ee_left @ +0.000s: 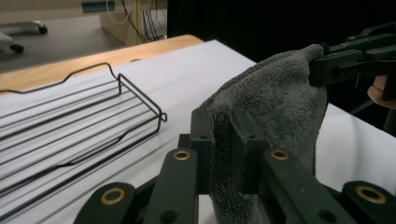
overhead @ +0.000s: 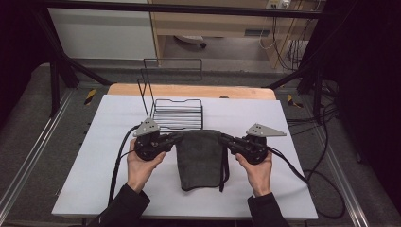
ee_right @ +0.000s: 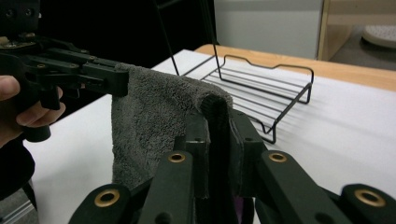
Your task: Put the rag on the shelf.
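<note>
A dark grey towel (overhead: 201, 158) hangs between my two grippers, folded over, its lower end resting on the white table. My left gripper (overhead: 177, 138) is shut on the towel's upper left corner; in the left gripper view the cloth (ee_left: 275, 107) is pinched between the jaws of the left gripper (ee_left: 223, 122). My right gripper (overhead: 224, 139) is shut on the upper right corner, and the right gripper view shows a dark seam of the towel (ee_right: 154, 116) squeezed in the right gripper (ee_right: 219, 116). Each gripper's view shows the other one holding the far corner.
A black wire rack (overhead: 178, 113) with an upright wire handle stands just behind the towel, toward the far side of the white table (overhead: 94, 156). A wooden strip (overhead: 189, 90) runs along the far edge. Cables trail from both grippers.
</note>
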### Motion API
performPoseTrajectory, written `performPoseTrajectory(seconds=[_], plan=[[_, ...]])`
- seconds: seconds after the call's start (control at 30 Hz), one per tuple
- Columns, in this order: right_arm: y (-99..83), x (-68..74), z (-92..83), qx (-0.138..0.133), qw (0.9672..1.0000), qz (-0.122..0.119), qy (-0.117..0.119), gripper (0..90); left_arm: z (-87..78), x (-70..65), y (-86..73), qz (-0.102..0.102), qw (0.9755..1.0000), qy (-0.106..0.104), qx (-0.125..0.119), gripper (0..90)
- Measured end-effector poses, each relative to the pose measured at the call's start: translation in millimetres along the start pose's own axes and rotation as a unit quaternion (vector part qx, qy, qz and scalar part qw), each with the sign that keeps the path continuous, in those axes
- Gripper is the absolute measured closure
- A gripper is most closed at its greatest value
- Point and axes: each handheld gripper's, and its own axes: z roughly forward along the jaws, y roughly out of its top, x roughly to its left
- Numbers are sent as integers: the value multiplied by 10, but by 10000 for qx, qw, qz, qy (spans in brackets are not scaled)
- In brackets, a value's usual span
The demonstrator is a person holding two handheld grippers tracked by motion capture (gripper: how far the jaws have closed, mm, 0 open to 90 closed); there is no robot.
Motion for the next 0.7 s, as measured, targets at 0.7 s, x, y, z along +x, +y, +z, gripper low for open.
performPoseTrajectory(seconds=[0.7], plan=[[296,191,-169,-924,9950,-358,-148,807,-239,-119,327,272,9964,149,-795,808]])
